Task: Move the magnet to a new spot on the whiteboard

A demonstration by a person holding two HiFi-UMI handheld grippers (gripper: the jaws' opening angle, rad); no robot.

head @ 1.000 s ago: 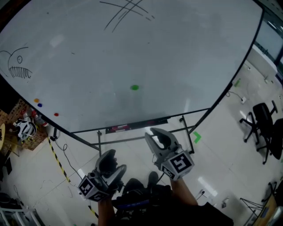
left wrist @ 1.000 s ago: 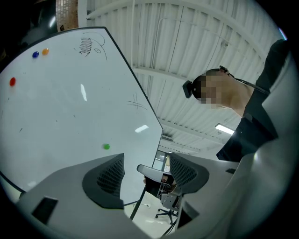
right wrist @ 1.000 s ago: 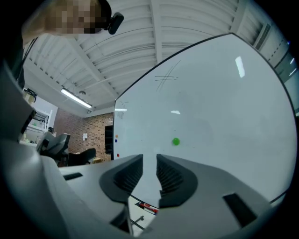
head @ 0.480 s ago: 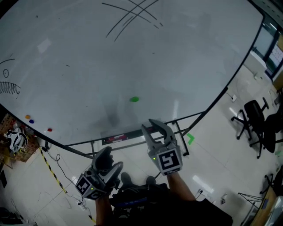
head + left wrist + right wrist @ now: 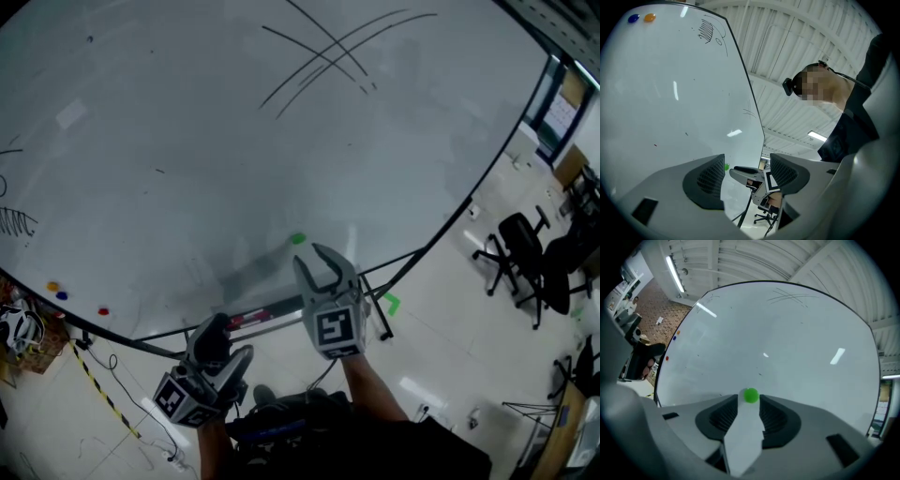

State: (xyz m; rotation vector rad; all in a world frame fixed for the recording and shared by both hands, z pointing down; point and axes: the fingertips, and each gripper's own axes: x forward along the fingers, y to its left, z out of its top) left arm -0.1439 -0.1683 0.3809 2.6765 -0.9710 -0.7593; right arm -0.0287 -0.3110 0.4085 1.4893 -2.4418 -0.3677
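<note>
One wide whiteboard (image 5: pixel 234 141) is faced. The right hand-held gripper (image 5: pixel 314 265), jaws just opened wide, is held empty; the left hand-held gripper (image 5: pixel 221 339) is kept lower, open, empty. The green magnet (image 5: pixel 298 239) is stuck on the board just beyond the right jaws.

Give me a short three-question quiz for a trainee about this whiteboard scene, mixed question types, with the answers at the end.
1. What colour is the magnet nearest the right gripper on the whiteboard?
2. The right gripper is: A) shut on the magnet; B) open, with the magnet just ahead of its tips; C) out of every view.
3. True or false: the left gripper holds a marker pen.
Key: 1. Green. 2. B; its jaws have just been opening, with nothing between them. 3. False; its jaws stand apart and empty.
</note>
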